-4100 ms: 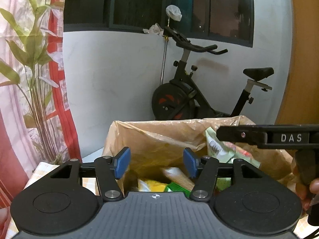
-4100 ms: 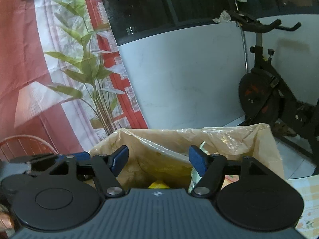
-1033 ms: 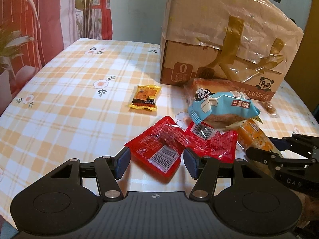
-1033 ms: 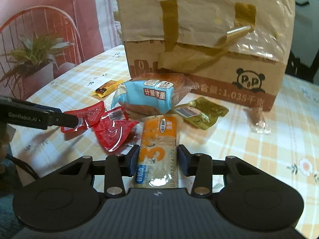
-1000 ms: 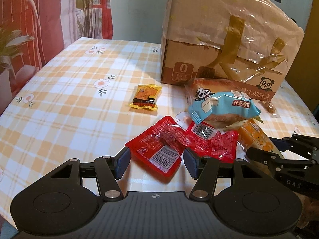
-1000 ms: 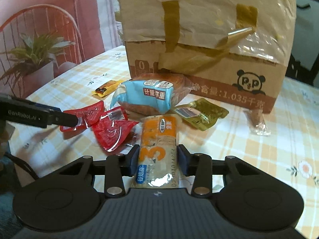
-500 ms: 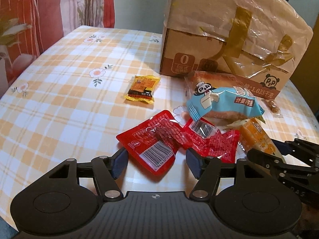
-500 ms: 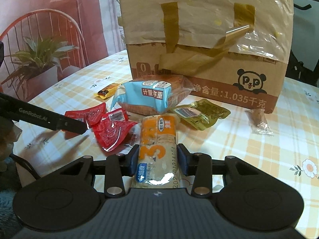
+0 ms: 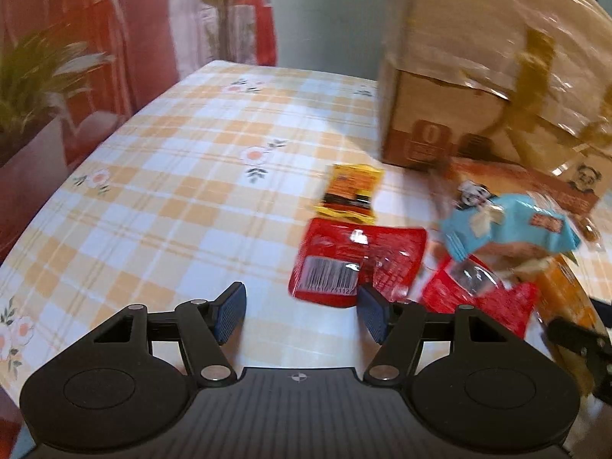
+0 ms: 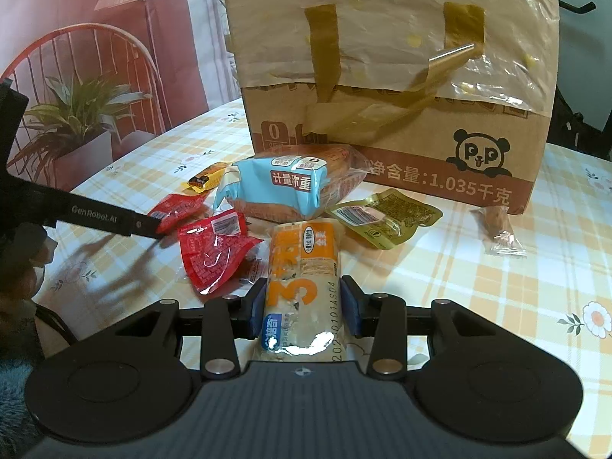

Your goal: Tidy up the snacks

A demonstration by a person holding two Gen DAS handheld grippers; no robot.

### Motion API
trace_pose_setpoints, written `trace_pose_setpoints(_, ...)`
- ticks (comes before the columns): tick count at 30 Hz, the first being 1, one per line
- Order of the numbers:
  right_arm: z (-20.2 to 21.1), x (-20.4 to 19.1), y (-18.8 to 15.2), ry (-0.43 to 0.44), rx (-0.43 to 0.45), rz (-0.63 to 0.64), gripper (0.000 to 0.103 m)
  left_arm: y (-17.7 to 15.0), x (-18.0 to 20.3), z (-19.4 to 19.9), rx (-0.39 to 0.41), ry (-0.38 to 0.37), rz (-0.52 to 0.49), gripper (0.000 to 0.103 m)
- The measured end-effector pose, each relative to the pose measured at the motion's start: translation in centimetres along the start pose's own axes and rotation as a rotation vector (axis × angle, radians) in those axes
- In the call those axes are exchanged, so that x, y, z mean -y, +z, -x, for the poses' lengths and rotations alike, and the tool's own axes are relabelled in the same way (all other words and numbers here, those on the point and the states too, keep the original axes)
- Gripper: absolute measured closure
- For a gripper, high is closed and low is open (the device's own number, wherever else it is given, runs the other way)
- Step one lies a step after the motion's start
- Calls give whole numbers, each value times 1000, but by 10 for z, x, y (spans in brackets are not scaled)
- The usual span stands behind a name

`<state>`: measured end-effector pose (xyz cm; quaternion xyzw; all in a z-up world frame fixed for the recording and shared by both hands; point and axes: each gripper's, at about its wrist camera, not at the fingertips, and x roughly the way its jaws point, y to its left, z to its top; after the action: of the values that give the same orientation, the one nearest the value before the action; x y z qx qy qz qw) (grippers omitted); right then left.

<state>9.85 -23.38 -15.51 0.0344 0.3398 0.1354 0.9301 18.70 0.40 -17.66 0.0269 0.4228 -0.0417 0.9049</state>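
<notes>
My right gripper (image 10: 304,302) is shut on an orange and white snack pack (image 10: 302,267), whose far end points at a blue bread packet (image 10: 283,187). Two red packets (image 10: 214,248) lie left of it on the checked tablecloth. My left gripper (image 9: 302,311) is open with nothing between its pads; the nearer red packet (image 9: 355,264) lies just ahead of its right finger. A second red packet (image 9: 478,290), a small yellow packet (image 9: 352,191) and the blue bread packet (image 9: 508,225) lie further right. The left view is blurred.
A tall cardboard box lined with a plastic bag (image 10: 401,114) stands behind the snacks. A gold-green packet (image 10: 382,216) and a clear-wrapped sweet (image 10: 497,225) lie before it. Bare tablecloth (image 9: 172,191) spreads to the left; a potted plant (image 10: 76,126) stands beyond the table's edge.
The left gripper has turned, so the snacks now sit to the right in its view, and its jaws stand a little wider. The right gripper still grips the orange pack in place.
</notes>
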Motion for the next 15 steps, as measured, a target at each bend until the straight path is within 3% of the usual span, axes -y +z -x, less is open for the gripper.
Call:
trace_pose_setpoints(7,0,1,0,1,0,-1,61,7,2,11,82,-73,14,33)
trace_pose_setpoints(15,1,0,0,4,-1,-6,61,8,21,-10,60,-79,-85,30)
